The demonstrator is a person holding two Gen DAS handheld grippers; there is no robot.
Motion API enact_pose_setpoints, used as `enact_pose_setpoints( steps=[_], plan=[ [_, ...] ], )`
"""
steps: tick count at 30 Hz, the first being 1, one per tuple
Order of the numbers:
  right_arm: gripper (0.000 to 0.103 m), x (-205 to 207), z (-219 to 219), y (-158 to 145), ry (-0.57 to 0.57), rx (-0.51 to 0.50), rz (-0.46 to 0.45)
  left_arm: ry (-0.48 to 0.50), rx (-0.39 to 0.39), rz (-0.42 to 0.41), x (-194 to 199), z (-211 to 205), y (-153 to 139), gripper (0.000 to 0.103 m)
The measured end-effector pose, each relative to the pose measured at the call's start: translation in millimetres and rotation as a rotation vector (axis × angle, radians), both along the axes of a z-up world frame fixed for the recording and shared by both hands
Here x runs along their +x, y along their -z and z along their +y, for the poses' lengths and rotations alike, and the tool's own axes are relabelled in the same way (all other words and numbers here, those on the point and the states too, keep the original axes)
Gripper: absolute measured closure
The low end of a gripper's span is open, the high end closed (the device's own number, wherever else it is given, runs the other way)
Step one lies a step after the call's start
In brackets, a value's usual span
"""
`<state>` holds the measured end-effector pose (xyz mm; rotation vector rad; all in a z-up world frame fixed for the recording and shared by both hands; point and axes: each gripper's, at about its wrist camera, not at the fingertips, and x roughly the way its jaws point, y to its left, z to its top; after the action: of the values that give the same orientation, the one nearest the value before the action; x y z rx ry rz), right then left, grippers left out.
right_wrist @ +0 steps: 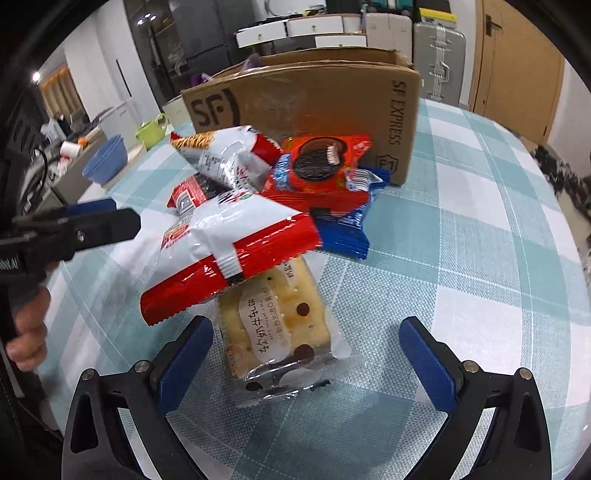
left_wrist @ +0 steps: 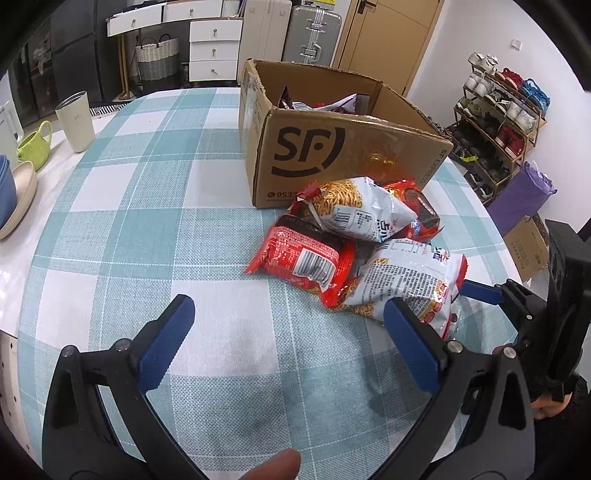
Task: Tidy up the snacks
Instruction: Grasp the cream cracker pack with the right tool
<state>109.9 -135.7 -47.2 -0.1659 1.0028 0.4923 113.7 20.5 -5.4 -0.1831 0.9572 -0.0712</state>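
This is a lived-in home, most likely a dining area near the entrance. The tabletop (left_wrist: pixel 155 229) wears a teal-and-white checked cloth, with a cup (left_wrist: pixel 75 122), a green mug (left_wrist: pixel 35 146) and stacked bowls (left_wrist: pixel 14 195) at its edge. Behind stand a white drawer unit (left_wrist: pixel 214 48), a woven basket (left_wrist: pixel 157 59), two suitcases (left_wrist: pixel 314 33) and a wooden door (left_wrist: pixel 388 40). A shoe rack (left_wrist: pixel 498 122) full of shoes lines the wall.
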Motion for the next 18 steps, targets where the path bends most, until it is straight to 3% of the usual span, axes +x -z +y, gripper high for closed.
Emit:
enact_pose_setpoints(
  steps=[3,11,18],
  plan=[
    [0.001,0.7,2.8,2.8,0.013,-0.036,-0.020,-0.002,-0.001,0.001,1.1,0.6,0.4,0.001],
    [0.002,9.7,-11.8,-1.1,0.071,-0.019,-0.025,-0.003,0.002,0.005,3.9,2.3,1.6,0.001],
    [0.025,7.5,-9.2,-3.1,0.029,0.005,-0.023,0.000,0.005,0.006,4.7,0.9,2.7,0.001]
  ],
)
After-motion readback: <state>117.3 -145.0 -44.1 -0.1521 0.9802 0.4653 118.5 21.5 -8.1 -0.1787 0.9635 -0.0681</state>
